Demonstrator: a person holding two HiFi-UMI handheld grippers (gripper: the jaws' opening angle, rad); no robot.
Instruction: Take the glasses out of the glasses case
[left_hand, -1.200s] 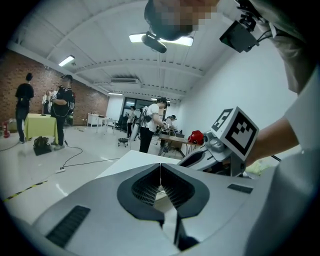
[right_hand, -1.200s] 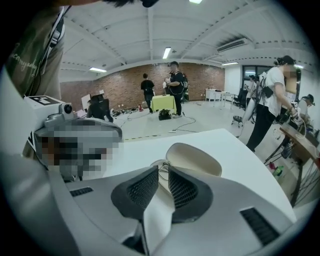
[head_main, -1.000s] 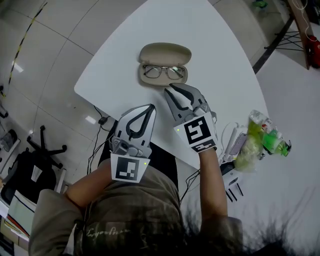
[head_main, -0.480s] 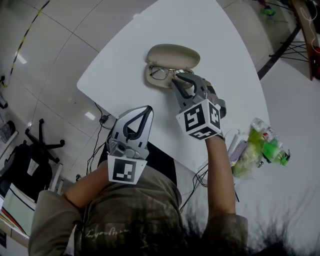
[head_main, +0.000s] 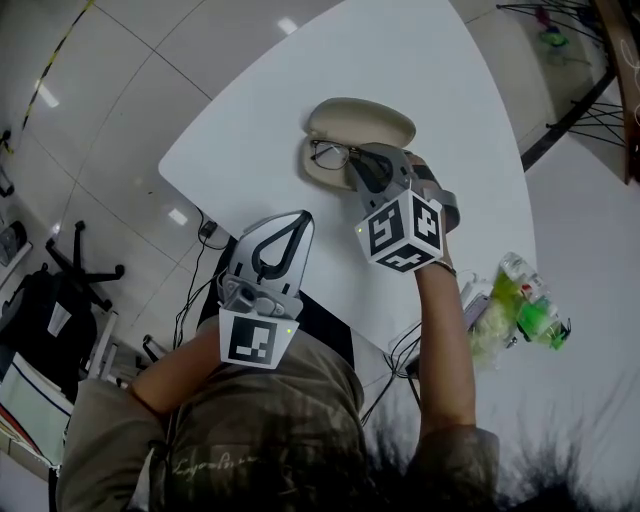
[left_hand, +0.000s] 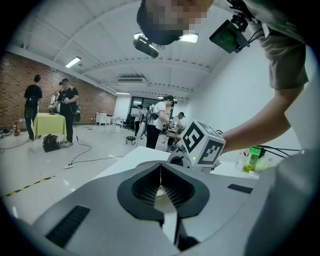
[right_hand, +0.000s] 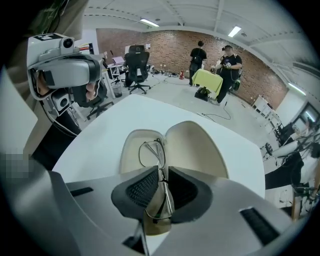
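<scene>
Over the open glasses case (right_hand: 200, 145) — right gripper (right_hand: 161, 170) fingers pinch the glasses (right_hand: 150, 152).

1. Left gripper (head_main: 301, 215) and right gripper (head_main: 356, 160): same build, grey moulded shells that taper to a point.
2. Pads (left_hand: 146, 188) inside the jaws are black and ribbed.
3. Each has a white marker cube with black squares: left cube (head_main: 248, 340), right cube (head_main: 402, 230). There's a small green light (head_main: 288, 327) on the cube edge.
4. Black head camera (left_hand: 229, 35), with thin cables.
5. Olive short-sleeved shirt (head_main: 270, 420) with a faint script print across the chest.
</scene>
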